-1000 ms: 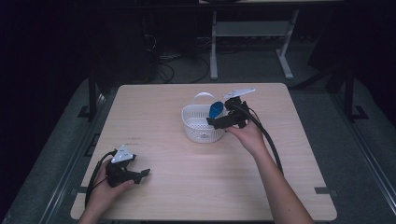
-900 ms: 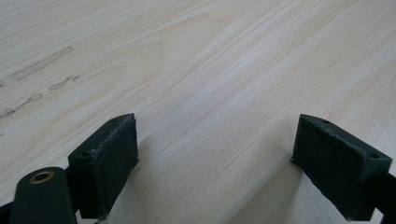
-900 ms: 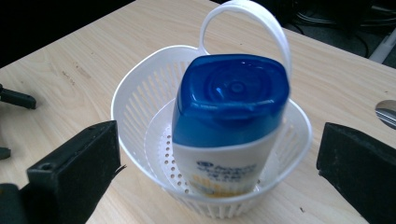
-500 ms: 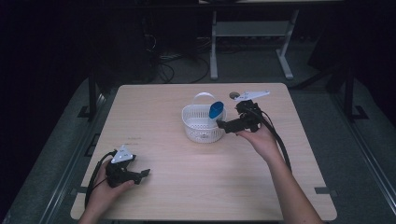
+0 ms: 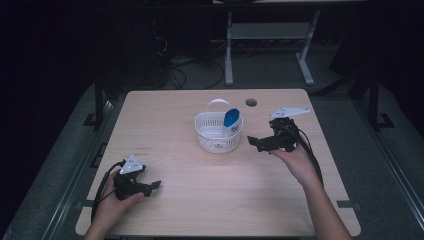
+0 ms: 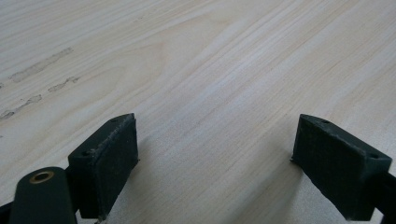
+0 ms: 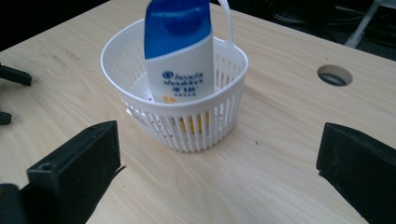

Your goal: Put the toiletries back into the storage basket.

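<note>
A white slatted basket (image 5: 218,134) with a handle stands at the middle of the wooden table (image 5: 210,195). A white bottle with a blue cap (image 5: 231,119) leans inside it, cap end up. My right gripper (image 5: 256,143) is open, a short way right of the basket, its jaws pointing at it. In the right gripper view the basket (image 7: 187,126) and bottle (image 7: 180,56) sit ahead of the wide-apart jaws of the right gripper (image 7: 219,172). My left gripper (image 5: 151,188) rests open near the front left. Bare wood lies between the jaws of the left gripper (image 6: 229,163).
A round cable hole (image 5: 251,102) lies in the table behind and right of the basket. Table edges are near the left hand. A white desk frame (image 5: 265,45) and cables stand on the dark floor beyond.
My right gripper has let go of the bottle, which now stands in the basket. It has drawn back to the right and toward me, now open. The left gripper has stayed put.
</note>
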Available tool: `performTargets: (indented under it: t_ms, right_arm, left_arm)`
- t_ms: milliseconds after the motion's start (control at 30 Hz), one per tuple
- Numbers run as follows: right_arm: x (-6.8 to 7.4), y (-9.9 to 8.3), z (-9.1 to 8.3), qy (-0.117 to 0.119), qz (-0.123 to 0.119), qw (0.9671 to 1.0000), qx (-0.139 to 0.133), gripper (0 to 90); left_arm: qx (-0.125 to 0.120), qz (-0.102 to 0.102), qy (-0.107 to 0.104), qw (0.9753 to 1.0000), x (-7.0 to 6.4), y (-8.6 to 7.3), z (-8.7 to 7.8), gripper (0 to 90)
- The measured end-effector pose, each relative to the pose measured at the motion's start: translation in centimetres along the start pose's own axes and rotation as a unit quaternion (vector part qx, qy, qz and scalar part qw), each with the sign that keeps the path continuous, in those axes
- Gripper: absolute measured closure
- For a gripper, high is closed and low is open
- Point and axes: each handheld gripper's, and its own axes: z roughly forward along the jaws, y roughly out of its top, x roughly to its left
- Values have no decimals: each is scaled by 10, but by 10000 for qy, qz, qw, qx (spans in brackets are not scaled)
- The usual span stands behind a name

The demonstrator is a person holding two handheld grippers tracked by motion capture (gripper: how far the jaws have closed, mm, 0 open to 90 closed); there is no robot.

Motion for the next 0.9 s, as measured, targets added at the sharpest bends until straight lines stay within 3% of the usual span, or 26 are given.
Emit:
performTargets:
  t_ms: [400, 900]
  right_arm:
    - [-3, -40, -19, -78, 69, 9999, 75, 0]
    - [-8, -77, -38, -190, 256, 9993, 181, 0]
  left_arm:
    - [-15, -27, -4, 10000, 0, 0, 0, 137]
    - [-16, -17, -4, 10000, 0, 0, 0, 137]
